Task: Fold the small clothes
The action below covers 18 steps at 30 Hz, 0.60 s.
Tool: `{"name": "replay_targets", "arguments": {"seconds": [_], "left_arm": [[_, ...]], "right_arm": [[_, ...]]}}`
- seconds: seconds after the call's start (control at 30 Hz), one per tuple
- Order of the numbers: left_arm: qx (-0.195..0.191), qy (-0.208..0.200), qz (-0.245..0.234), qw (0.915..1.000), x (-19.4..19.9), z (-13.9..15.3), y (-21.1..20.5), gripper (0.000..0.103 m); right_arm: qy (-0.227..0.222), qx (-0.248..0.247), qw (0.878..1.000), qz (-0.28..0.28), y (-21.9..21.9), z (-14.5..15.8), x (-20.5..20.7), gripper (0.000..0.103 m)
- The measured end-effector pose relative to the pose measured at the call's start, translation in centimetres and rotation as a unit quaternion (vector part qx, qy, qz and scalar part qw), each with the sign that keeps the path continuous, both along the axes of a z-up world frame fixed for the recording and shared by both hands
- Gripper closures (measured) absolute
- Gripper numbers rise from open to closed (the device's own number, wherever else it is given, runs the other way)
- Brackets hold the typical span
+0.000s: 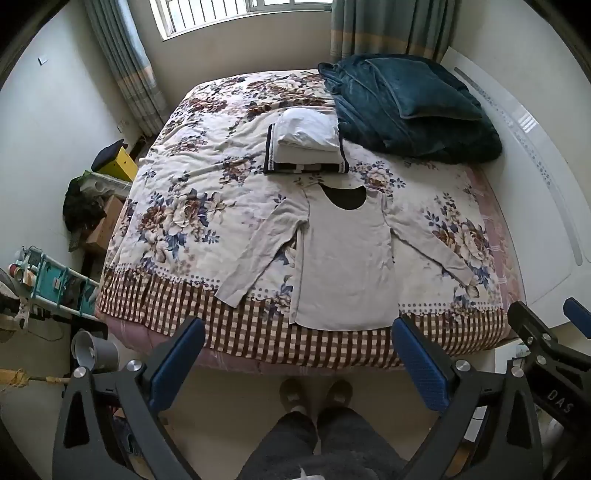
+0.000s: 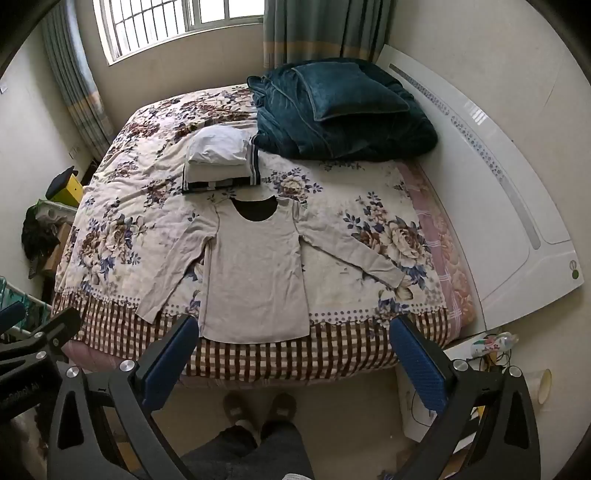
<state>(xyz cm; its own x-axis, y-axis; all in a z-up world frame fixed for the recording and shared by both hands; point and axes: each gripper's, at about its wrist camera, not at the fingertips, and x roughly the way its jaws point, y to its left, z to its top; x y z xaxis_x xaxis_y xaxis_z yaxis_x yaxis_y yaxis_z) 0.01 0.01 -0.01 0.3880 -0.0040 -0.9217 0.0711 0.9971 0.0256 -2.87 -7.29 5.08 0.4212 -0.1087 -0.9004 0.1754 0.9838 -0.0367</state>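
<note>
Covering the bed [image 1: 177, 206], a floral quilt bears the flat shirt [image 1: 343, 266] (sleeves spread, nothing folded yet), near a folded stack [image 1: 306, 147]. Left gripper [image 1: 299, 354] and right gripper [image 2: 291, 350] hover wide open, empty; likely next: grasping a sleeve.

A bed [image 1: 207, 155] with a flowered, check-edged cover fills the small room, its white headboard [image 2: 491, 192] against the pale wall on the right. Daylight comes through a barred window [image 2: 177, 26] at the far end, flanked by green curtains [image 2: 317, 33]. A dark teal blanket [image 2: 343, 114] lies heaped by the headboard, and the floor is pale.
</note>
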Motion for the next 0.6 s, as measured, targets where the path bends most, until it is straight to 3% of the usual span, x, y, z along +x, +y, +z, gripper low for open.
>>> {"name": "replay_targets", "arguments": {"seconds": [0.6], "left_arm": [[-0.003,-0.005,-0.005,1.0,0.44,0.86,0.12,0.0]], "right_arm": [[-0.011,0.001,1.0,0.0,-0.08,0.7,-0.02,0.0]]}}
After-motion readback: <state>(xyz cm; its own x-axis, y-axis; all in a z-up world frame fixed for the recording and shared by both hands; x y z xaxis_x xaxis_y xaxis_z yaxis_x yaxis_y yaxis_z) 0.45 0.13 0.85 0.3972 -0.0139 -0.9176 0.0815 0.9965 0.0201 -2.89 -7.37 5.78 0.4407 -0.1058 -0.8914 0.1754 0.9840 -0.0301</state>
